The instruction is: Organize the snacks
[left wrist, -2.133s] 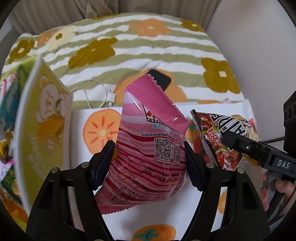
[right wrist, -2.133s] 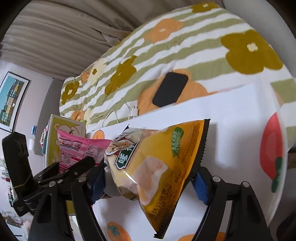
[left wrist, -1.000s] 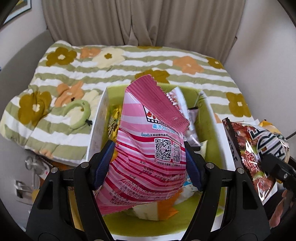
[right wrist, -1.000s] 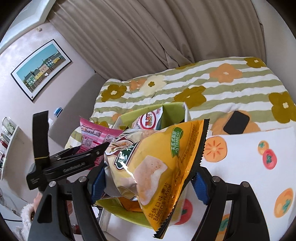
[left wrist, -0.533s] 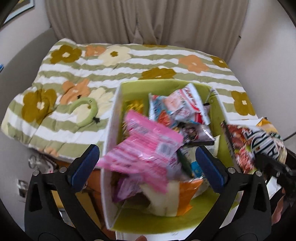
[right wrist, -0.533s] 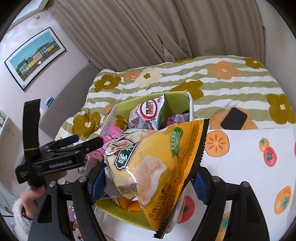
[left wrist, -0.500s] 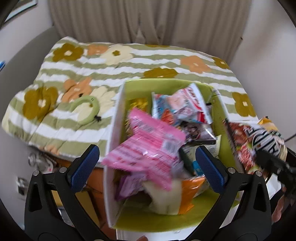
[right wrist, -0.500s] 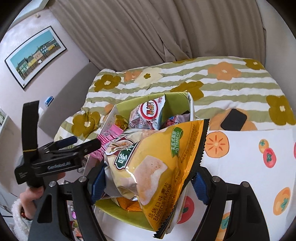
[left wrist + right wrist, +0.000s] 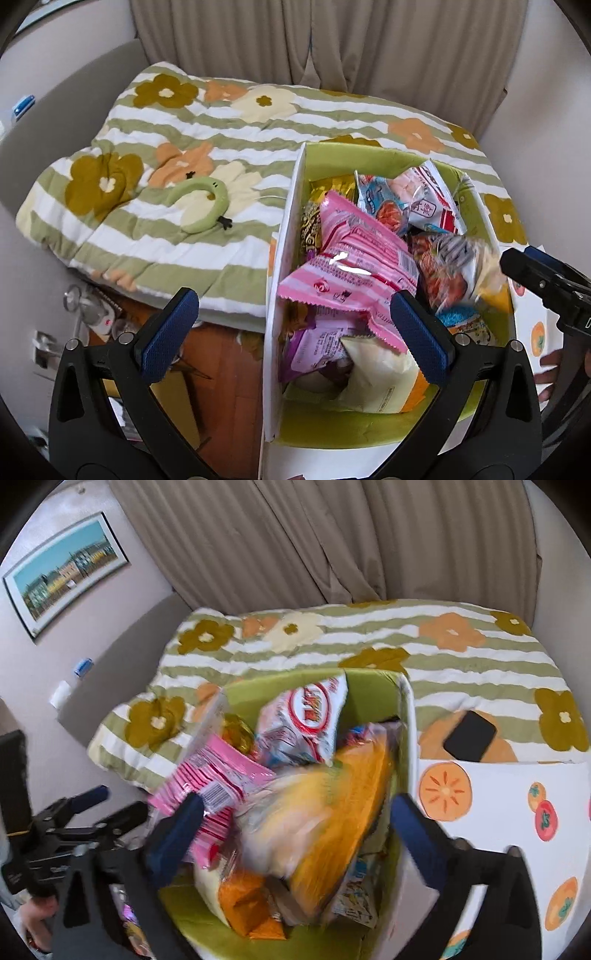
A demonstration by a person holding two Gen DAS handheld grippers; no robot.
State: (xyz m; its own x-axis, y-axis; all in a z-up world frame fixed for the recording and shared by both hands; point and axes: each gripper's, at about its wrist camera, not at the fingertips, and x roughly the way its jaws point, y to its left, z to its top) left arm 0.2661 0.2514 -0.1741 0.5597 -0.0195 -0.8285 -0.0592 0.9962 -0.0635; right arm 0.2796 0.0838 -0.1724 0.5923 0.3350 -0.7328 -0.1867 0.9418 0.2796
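Now, left tongs [image 9: 293, 325]: spread, empty; pink bag [image 9: 354, 258] lies below in the box [image 9: 291, 229].
Right tongs [image 9: 295, 821]: opening, letting the yellow bag [image 9: 332, 812] drop in for sorting.

A quilt [image 9: 229, 155] striped in green and white, printed with brown, orange and cream flowers, is spread over a bed below beige curtains [image 9: 332, 542]. A curved green plush toy [image 9: 205, 206] is seen lying on the quilt. A dark phone [image 9: 470, 735] is laid flat on an orange flower of the quilt, just beside a white cloth [image 9: 517, 805] printed with orange fruit. A framed picture of coloured houses [image 9: 64, 572] is hung on the wall. Below the bed's edge, what may be clutter on a wooden floor [image 9: 221, 354] is glimpsed, too blurred to be told apart.
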